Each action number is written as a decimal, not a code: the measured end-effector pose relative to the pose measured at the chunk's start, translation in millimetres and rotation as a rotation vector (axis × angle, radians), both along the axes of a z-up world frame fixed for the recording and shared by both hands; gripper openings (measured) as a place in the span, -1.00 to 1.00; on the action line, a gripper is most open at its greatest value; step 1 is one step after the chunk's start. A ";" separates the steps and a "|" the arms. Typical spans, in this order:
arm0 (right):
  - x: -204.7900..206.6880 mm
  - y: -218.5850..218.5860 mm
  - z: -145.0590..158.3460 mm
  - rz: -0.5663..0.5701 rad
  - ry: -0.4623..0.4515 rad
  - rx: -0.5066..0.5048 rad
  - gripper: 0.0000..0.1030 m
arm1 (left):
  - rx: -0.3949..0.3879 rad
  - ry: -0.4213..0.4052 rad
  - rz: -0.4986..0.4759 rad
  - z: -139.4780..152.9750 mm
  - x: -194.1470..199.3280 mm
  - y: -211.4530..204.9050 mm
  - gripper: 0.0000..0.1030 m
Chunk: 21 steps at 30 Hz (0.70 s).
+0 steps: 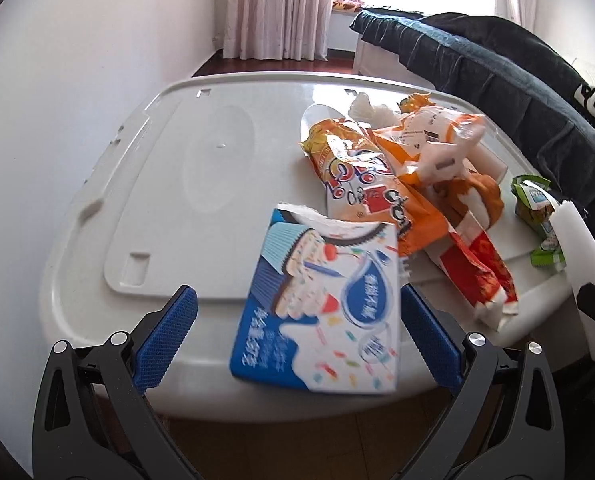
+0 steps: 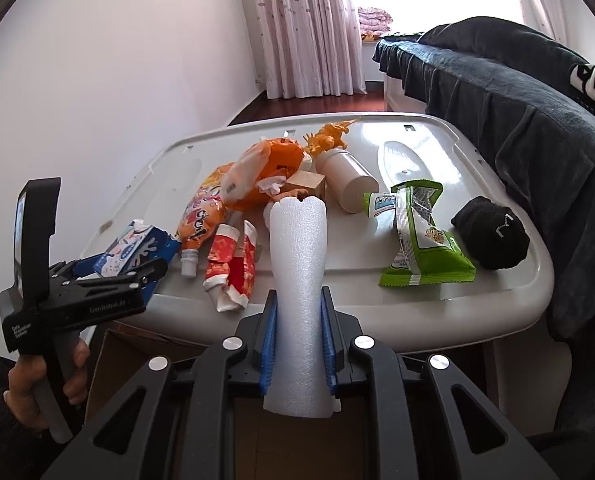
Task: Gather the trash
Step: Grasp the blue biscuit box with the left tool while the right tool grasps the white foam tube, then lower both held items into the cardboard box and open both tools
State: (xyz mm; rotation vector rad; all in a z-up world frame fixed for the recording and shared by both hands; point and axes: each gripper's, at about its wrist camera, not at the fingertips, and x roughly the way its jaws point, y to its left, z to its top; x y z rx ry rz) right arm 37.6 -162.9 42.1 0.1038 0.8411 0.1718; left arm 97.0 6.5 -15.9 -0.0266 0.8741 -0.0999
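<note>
The left hand-held gripper (image 1: 297, 332) is spread wide around a blue box (image 1: 321, 312) at the near edge of the surface (image 1: 157, 168), touching neither pad as far as shows. The right hand-held gripper (image 2: 299, 344) pinches a white foam tube (image 2: 299, 264) upright before that edge. Orange wrappers (image 2: 233, 196), a green packet (image 2: 421, 248) and a black sock (image 2: 493, 236) crowd the surface, beside a bed (image 2: 497, 92) and curtains (image 2: 309, 28).

Glossy white plastic lid (image 1: 97, 248), matt foam tube (image 2: 299, 280), shiny green wrapper (image 2: 421, 240), printed cardboard box (image 1: 321, 312)
</note>
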 end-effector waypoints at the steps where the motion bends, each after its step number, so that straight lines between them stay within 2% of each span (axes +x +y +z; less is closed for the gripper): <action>1: 0.4 0.9 -0.4 0.000 0.002 -0.003 -0.62 | 0.006 -0.010 0.000 -1.6 0.3 -0.3 0.87; 4: 2.4 5.7 -3.8 0.007 0.013 -0.015 -0.61 | 0.031 -0.033 0.005 -4.1 -0.1 -4.7 0.83; 5: 2.7 7.4 -5.2 0.011 0.017 -0.020 -0.61 | 0.038 -0.036 0.008 -4.1 -0.7 -4.6 0.70; 6: 3.1 8.2 -6.0 0.013 0.020 -0.024 -0.61 | 0.049 -0.042 0.011 -4.8 -0.4 -5.9 0.48; 7: 3.5 9.0 -7.4 0.015 0.023 -0.027 -0.61 | 0.059 -0.039 0.009 -6.1 -0.1 -8.1 0.01; 8: 3.8 8.8 -8.1 0.015 0.026 -0.027 -0.61 | 0.074 -0.020 0.013 -9.0 1.2 -10.6 0.02; 12: 4.3 5.9 -9.6 0.010 0.035 -0.011 -0.61 | 0.083 -0.029 0.023 -8.3 -2.2 -14.4 0.02; 21: -4.4 0.2 2.6 0.009 -0.012 0.027 -0.61 | 0.060 -0.060 0.055 30.3 -34.2 -18.5 0.01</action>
